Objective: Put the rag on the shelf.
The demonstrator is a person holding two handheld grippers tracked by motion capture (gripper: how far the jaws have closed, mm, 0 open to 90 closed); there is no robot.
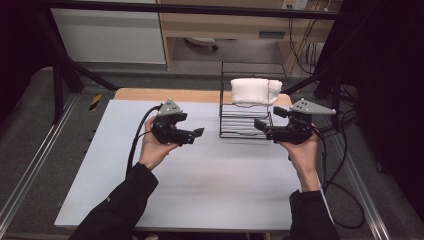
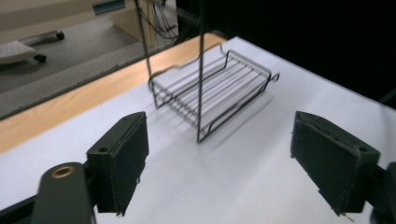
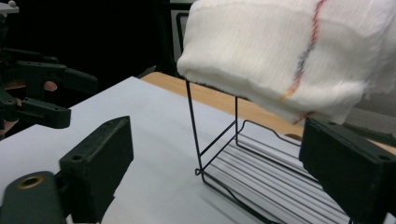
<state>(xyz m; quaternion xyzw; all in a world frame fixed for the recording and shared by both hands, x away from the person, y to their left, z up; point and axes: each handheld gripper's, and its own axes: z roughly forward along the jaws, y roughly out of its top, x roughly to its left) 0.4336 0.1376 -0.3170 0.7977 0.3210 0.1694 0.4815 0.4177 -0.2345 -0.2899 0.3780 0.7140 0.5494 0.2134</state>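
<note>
Jaws stand wide on both the left gripper (image 1: pixel 192 135) and the right gripper (image 1: pixel 261 127), nothing between them. A folded white towel (image 1: pixel 255 91) lies on top of the wire rack (image 1: pixel 245 127) near the surface's far right corner. A knock could tip the light rack. Its top frame is hidden under the towel.

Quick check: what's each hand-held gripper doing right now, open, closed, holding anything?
Left hand-held gripper: open, nothing between its jaws.
Right hand-held gripper: open, holding nothing, beside the wire rack that carries the white towel.
</note>
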